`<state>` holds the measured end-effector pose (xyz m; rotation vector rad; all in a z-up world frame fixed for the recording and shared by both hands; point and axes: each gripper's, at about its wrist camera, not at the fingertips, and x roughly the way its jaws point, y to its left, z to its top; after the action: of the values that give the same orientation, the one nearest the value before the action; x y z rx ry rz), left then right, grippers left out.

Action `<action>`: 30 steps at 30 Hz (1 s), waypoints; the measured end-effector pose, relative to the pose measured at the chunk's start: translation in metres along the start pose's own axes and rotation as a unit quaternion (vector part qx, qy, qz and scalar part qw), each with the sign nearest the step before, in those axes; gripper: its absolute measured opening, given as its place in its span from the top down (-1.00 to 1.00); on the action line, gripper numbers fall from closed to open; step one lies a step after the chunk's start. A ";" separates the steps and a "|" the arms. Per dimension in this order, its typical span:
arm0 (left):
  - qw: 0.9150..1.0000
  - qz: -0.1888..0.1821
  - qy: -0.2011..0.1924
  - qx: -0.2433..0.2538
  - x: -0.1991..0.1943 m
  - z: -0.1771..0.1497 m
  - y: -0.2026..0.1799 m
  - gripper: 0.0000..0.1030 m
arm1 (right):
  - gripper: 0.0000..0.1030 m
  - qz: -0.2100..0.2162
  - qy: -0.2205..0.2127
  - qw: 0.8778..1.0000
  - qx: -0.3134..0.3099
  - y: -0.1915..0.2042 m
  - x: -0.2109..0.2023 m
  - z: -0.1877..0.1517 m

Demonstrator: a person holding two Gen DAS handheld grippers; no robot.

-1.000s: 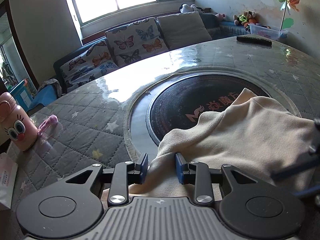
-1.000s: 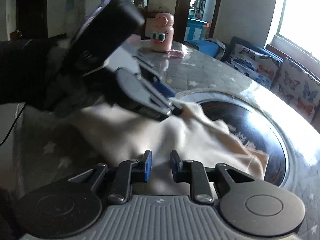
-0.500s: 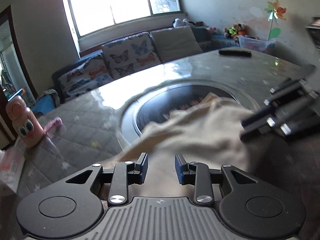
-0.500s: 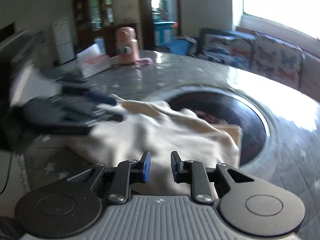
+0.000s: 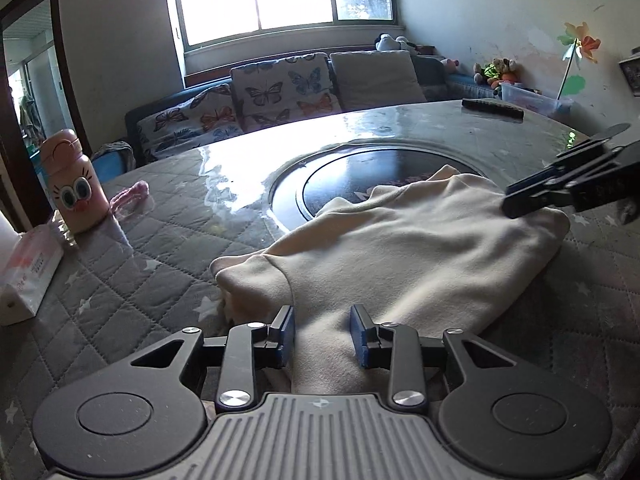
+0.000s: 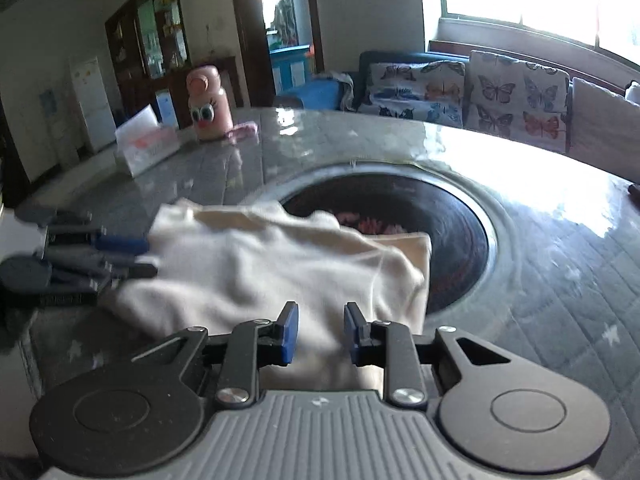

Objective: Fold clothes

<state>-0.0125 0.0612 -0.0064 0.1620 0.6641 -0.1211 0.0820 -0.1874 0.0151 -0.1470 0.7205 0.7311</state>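
Both jaws apart: left gripper (image 5: 322, 336) and right gripper (image 6: 317, 333) over rumpled cream garment (image 5: 408, 248); risks dragging loose cloth into a crooked fold

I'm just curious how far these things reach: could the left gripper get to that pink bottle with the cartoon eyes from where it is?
Probably yes. The left gripper has open jaws over the cream garment, and the pink bottle stands off to its left on the table with nothing between them.
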 end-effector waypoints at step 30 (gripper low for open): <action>0.997 0.037 0.015 -0.071 0.022 0.009 0.048 0.30 | 0.62 -0.016 0.027 0.999 0.019 -0.030 0.074 0.037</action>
<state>0.0181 0.1049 -0.0081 0.0518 0.6934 -0.0004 0.1602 -0.1552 -0.0084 -0.1440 0.7820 0.6842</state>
